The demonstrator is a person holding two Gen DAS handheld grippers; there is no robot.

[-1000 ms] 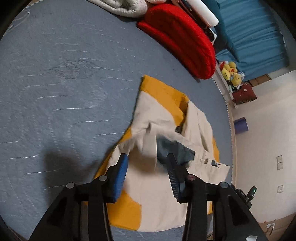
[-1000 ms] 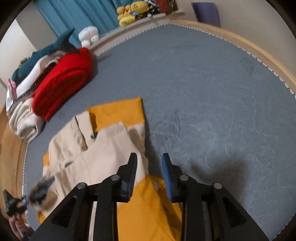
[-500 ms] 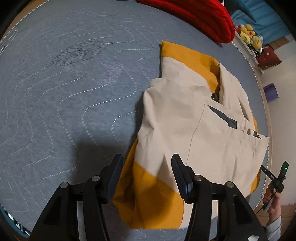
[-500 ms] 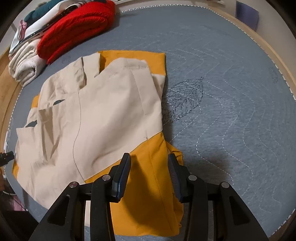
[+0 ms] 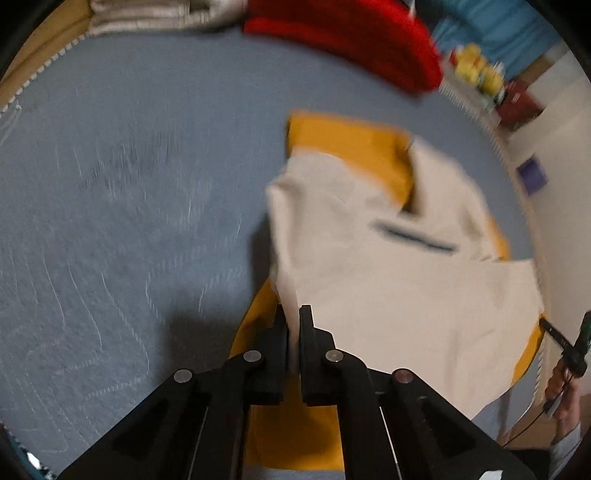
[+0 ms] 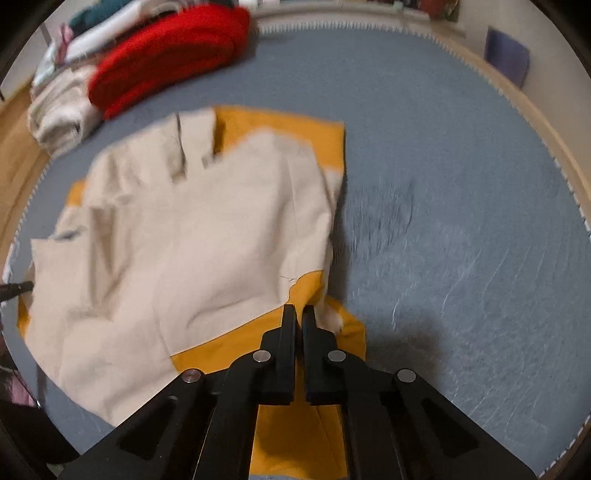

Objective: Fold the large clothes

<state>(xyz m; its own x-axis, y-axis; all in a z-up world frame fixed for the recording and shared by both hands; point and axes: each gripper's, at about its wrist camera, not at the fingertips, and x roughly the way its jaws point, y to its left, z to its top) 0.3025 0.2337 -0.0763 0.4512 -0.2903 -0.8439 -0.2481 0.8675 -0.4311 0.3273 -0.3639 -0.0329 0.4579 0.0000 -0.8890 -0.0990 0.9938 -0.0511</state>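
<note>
Two grippers are seen clamped on a cream-and-orange jacket [image 6: 192, 236] spread on the grey mat [image 6: 461, 184]: left gripper [image 5: 291, 314], right gripper [image 6: 299, 312]. Folding is judged barely begun.

Your left-wrist view is smeared by motion blur — the garment [image 5: 388, 266] shows no clean edges, and its near hem is hidden behind the left gripper [image 5: 291, 314]. The red bundle [image 5: 343, 33] is cut off at the top.
</note>
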